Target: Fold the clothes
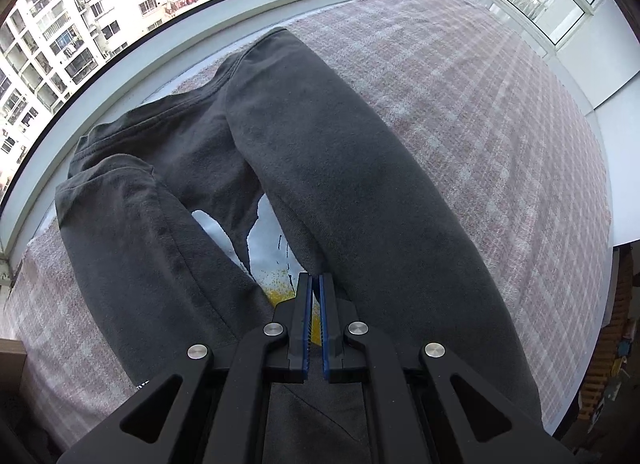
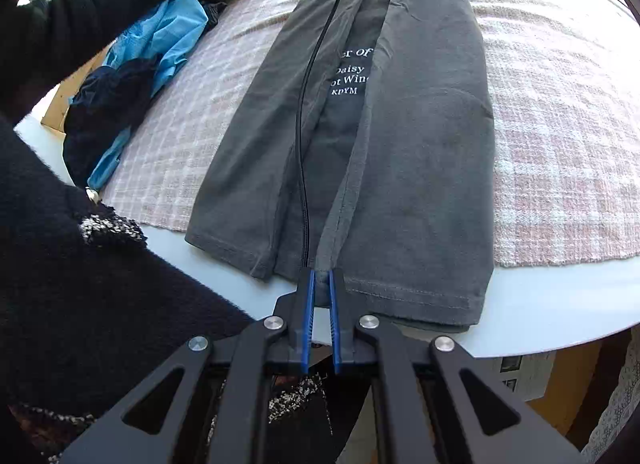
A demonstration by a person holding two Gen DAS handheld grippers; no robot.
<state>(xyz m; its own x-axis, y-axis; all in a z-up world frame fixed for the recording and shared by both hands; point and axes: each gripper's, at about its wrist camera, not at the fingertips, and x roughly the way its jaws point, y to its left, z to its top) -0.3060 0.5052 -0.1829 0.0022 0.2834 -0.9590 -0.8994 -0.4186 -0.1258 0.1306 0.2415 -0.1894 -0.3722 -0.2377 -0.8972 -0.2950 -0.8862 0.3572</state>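
The right hand-held gripper (image 2: 322, 276) pinches the hem of the grey T-shirt (image 2: 420, 136). The left hand-held gripper (image 1: 316, 282) is closed, gripping no visible cloth. The shirt lies on a checked cloth (image 2: 560, 112).

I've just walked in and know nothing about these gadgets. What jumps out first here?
A long dark grey T-shirt lies down the middle of a pink checked cloth, both sides folded in so only a strip of white lettering shows. The right tongs pinch its near hem, at the inner edge of the right-hand fold. At the left edge of the table sits a crumpled blue garment, and the left wrist view shows apartment blocks through the window.
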